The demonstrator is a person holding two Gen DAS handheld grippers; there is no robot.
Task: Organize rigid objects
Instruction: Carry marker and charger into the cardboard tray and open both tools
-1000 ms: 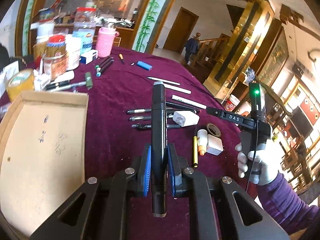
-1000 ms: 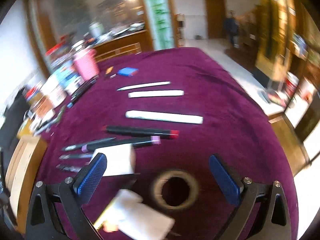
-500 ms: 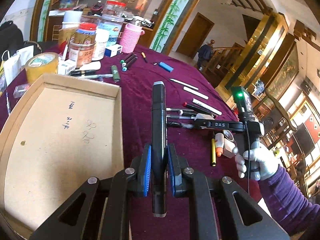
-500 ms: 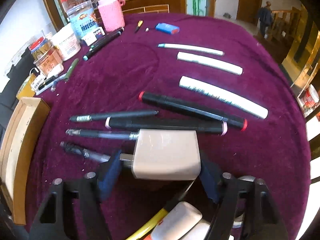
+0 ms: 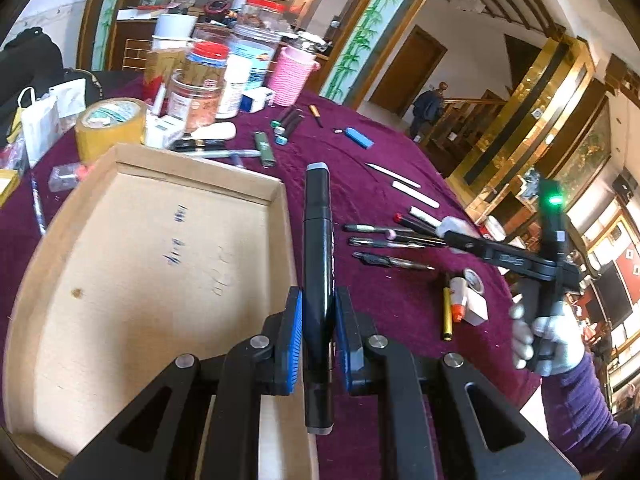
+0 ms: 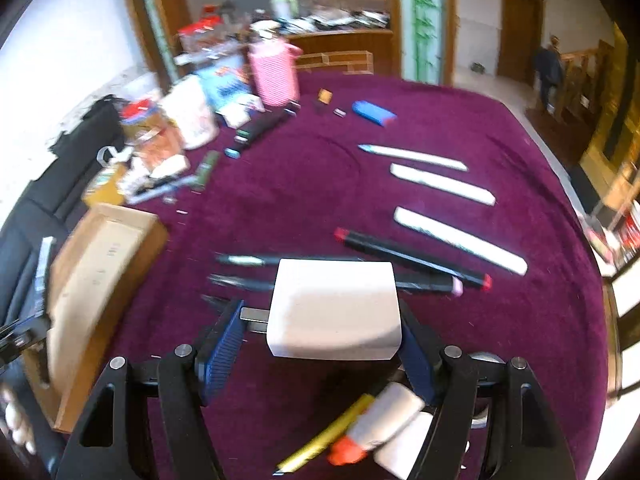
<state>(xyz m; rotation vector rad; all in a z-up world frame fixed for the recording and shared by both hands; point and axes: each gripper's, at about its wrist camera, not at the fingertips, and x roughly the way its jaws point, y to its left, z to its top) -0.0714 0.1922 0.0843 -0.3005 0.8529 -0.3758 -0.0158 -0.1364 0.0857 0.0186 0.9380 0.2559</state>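
My left gripper [image 5: 318,312] is shut on a black marker [image 5: 318,240] that stands up between the blue pads. It hangs over the right wall of an open cardboard tray [image 5: 160,260]. My right gripper [image 6: 320,344] is shut on a white charger plug [image 6: 334,312], its metal prongs against the left pad. It holds the plug above the purple cloth. In the left wrist view the right gripper [image 5: 452,232] is at the right, held by a gloved hand [image 5: 548,340], with the charger [image 5: 454,224] at its tip.
Several pens [image 5: 384,240] lie in a row on the purple cloth [image 6: 400,128], beside a red-capped black marker [image 6: 412,258] and white sticks [image 6: 440,182]. A yellow pen [image 6: 324,440] and an orange-capped glue bottle [image 6: 372,432] lie under the right gripper. Jars [image 5: 196,92], a tape roll [image 5: 110,126] and a pink cup [image 5: 292,76] crowd the far left.
The right gripper closed on the white charger and lifted it off the cloth. The left gripper carried the black marker sideways to the tray's right wall.
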